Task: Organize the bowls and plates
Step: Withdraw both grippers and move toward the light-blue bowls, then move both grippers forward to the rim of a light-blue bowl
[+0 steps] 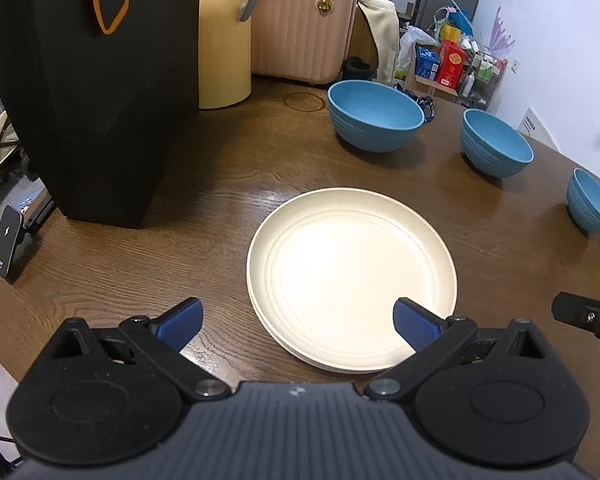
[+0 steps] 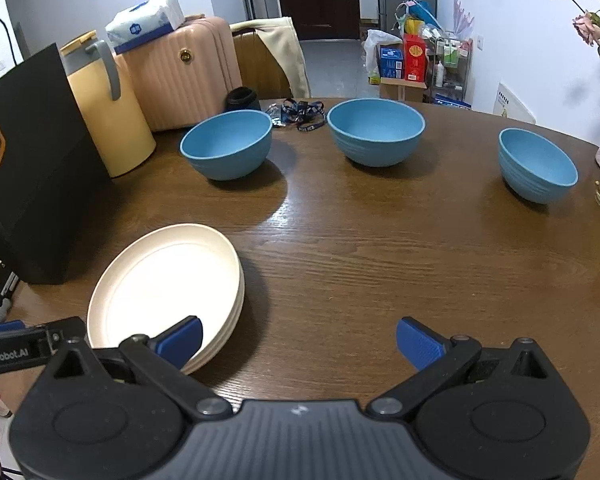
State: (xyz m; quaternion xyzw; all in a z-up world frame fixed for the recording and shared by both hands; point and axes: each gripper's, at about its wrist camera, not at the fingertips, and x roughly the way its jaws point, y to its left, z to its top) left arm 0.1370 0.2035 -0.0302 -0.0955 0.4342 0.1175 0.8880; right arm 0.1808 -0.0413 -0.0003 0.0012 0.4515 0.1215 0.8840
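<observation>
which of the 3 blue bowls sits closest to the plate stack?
The leftmost bowl, beside the yellow jug. The middle bowl and right bowl sit farther along the table from the plate stack.

On my desk: black bag, yellow jug, pink suitcase with tissue pack on top, lanyard.

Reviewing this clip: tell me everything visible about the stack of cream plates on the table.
The stack of plates is cream, round and matte, plastic-like, with raised concentric rings inside a shallow rim. The right wrist view shows about three layered rims, neatly nested and lying flat. It sits on the brown wooden table, near the black paper bag but apart from it, and well short of the three blue bowls. Both grippers hover open nearby; nothing grips it. The top plate is empty and reflects bright light.
</observation>
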